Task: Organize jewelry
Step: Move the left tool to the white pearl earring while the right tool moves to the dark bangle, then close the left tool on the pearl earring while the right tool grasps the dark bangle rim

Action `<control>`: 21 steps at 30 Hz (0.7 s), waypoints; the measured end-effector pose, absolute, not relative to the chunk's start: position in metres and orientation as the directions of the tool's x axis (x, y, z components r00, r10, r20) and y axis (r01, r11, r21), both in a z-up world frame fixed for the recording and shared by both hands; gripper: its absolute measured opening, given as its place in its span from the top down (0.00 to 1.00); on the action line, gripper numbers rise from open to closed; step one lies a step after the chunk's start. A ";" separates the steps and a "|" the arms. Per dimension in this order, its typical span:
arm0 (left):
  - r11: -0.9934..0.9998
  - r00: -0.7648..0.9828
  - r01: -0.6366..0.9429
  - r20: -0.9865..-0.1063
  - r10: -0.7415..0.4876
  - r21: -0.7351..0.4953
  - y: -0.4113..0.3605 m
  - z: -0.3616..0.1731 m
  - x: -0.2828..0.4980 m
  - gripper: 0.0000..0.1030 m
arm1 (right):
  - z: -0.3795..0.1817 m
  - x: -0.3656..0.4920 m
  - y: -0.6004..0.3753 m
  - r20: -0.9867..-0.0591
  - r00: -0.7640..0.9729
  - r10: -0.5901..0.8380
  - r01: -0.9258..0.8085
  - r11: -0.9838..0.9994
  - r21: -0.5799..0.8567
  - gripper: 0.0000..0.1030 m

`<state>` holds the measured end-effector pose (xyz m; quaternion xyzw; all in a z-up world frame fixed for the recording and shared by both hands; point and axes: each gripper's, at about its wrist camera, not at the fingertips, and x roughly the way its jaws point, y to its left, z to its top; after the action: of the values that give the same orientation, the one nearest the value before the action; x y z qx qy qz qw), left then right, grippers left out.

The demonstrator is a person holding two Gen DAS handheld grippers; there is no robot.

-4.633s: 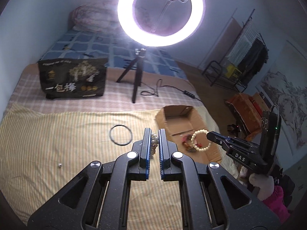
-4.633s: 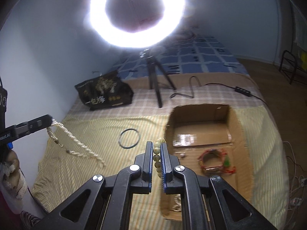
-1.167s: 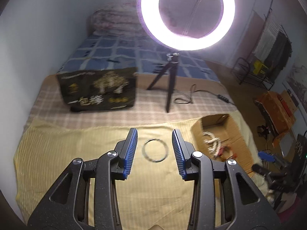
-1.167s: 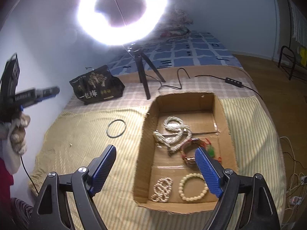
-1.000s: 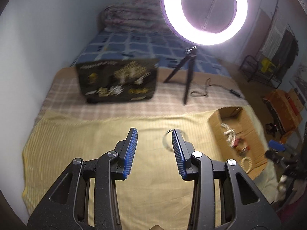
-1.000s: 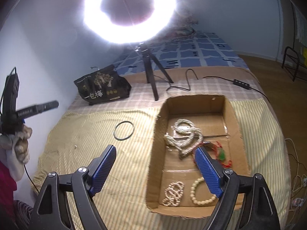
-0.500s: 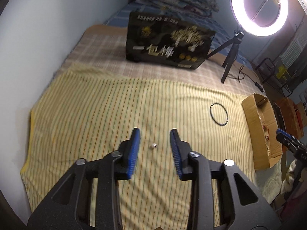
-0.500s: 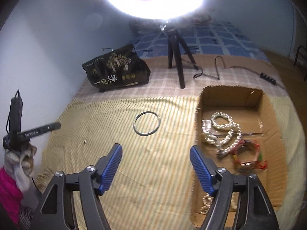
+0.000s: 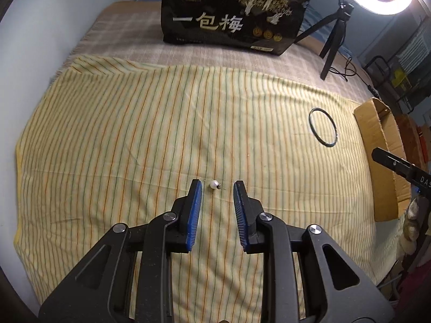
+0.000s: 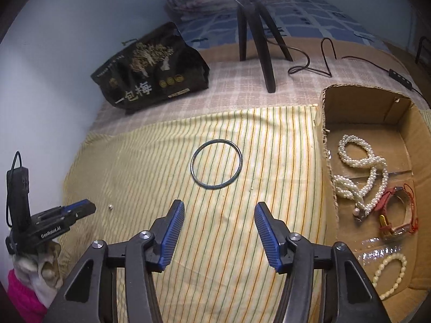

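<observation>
A small pearl earring (image 9: pixel 214 185) lies on the yellow striped cloth (image 9: pixel 134 134), just ahead of and between my left gripper's fingertips. My left gripper (image 9: pixel 217 188) is open and empty, low over the cloth. In the right wrist view the earring (image 10: pixel 110 206) shows as a speck by the left gripper (image 10: pixel 80 207). A dark thin bangle (image 10: pixel 216 164) lies flat on the cloth ahead of my right gripper (image 10: pixel 219 211), which is open and empty. The bangle also shows in the left wrist view (image 9: pixel 323 130). The cardboard box (image 10: pixel 327 134) at the right holds a pearl necklace (image 10: pixel 361 172), a red bracelet (image 10: pixel 396 215) and a bead bracelet (image 10: pixel 390 274).
A black snack bag (image 9: pixel 231 16) stands at the back of the bed. A ring light's tripod (image 10: pixel 256 35) and its cable (image 10: pixel 323 62) stand behind the box. A wall runs along the left side. The cloth's front edge is close below the grippers.
My left gripper swung left from the box and came down over the earring. My right gripper dropped its bead bracelet in the box, opened, and moved left toward the bangle.
</observation>
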<state>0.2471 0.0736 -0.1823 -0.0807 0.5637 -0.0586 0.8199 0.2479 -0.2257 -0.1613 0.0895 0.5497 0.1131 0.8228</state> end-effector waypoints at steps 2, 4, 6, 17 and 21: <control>0.979 0.350 0.000 -0.917 -0.190 -0.203 0.075 -0.186 0.250 0.77 | -0.165 0.253 -0.224 -0.888 0.366 0.278 -0.080 0.960 0.268 0.46; 0.980 0.341 -0.002 -0.921 -0.189 -0.201 0.077 -0.190 0.252 0.77 | -0.168 0.257 -0.223 -0.892 0.361 0.272 -0.074 0.962 0.264 0.46; 0.978 0.332 0.001 -0.923 -0.196 -0.207 0.077 -0.193 0.254 0.77 | -0.172 0.262 -0.221 -0.896 0.353 0.270 -0.069 0.962 0.263 0.46; 0.983 0.305 0.016 -0.935 -0.179 -0.183 0.073 -0.206 0.263 0.77 | -0.191 0.279 -0.208 -0.915 0.327 0.235 -0.058 0.972 0.228 0.47; 0.985 0.305 0.030 -0.937 -0.173 -0.173 0.070 -0.209 0.265 0.77 | -0.196 0.286 -0.210 -0.921 0.329 0.209 -0.033 0.977 0.210 0.50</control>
<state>0.2650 0.0700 -0.2089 -0.0613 0.5863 -0.0631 0.8053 0.2864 -0.2096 -0.1960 0.0767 0.5743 0.0746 0.8117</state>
